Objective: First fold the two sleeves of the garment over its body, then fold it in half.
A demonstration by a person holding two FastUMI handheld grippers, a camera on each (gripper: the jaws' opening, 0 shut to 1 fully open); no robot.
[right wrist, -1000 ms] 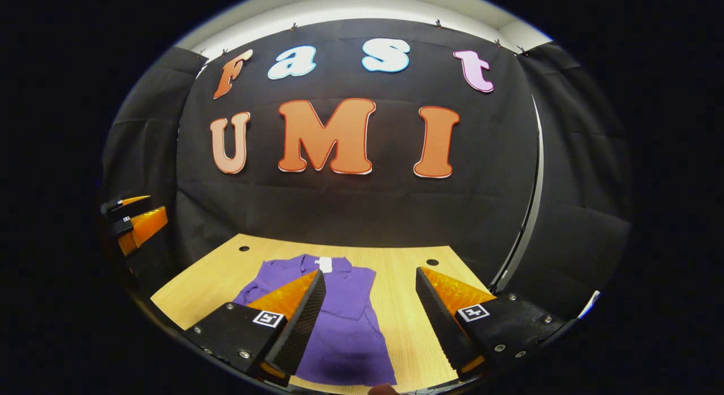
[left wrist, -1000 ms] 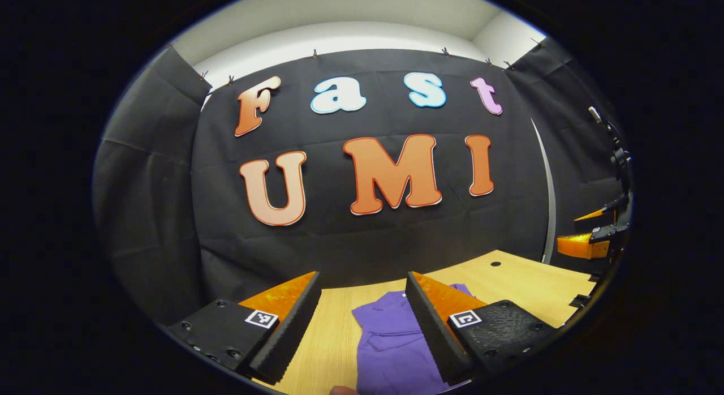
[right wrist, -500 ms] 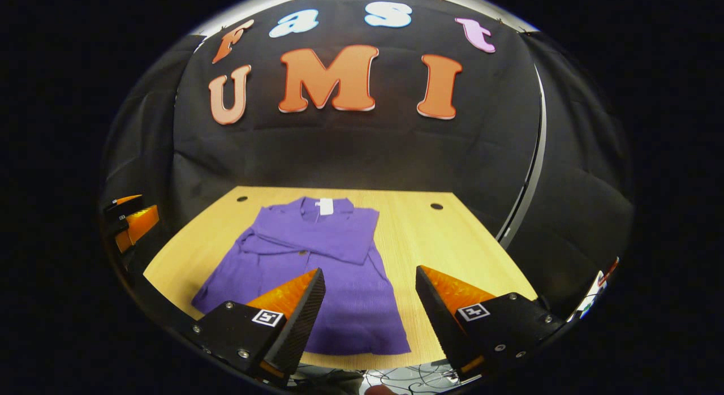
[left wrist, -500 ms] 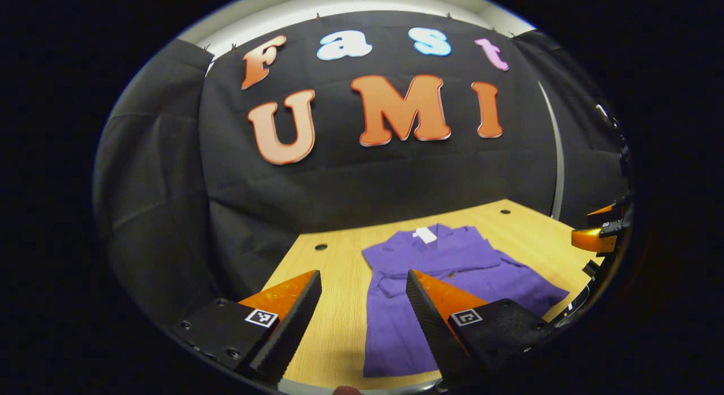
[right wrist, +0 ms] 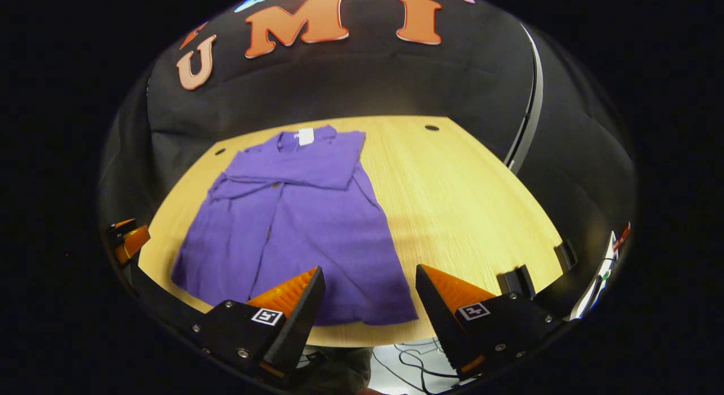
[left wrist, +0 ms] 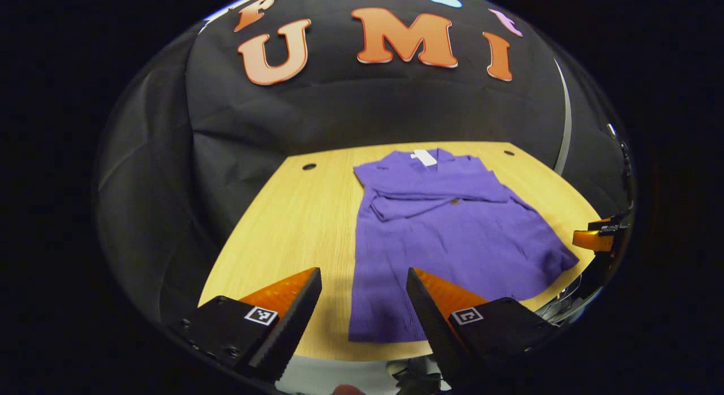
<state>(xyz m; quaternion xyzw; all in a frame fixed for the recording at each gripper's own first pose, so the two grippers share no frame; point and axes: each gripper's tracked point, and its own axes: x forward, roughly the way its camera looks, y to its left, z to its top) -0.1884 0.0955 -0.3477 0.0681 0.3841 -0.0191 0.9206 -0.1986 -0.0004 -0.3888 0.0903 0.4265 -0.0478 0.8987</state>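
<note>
A purple garment [left wrist: 452, 236] lies flat on the wooden table [left wrist: 294, 225], collar with a white tag toward the far wall. Both sleeves lie folded across its chest [right wrist: 294, 168]. My left gripper [left wrist: 362, 316] is open, hovering above the table's near edge over the garment's bottom-left corner. My right gripper [right wrist: 367, 316] is open too, above the near edge over the garment's [right wrist: 305, 225] bottom-right corner. Nothing sits between either pair of fingers. The right gripper [left wrist: 594, 239] also shows at the far right of the left gripper view, and the left gripper [right wrist: 127, 239] at the far left of the right gripper view.
Bare wood of the table [right wrist: 464, 197] stretches to the right of the garment. Small round holes [left wrist: 309, 166] mark the table's far corners. Black clamps [right wrist: 517, 279] sit on the near right edge. Cables [right wrist: 407, 361] lie on the floor below the table front.
Both views have tipped downward over the last second, from facing the wall to looking down on the table. The whole garment has come into sight. Both grippers stayed open.
</note>
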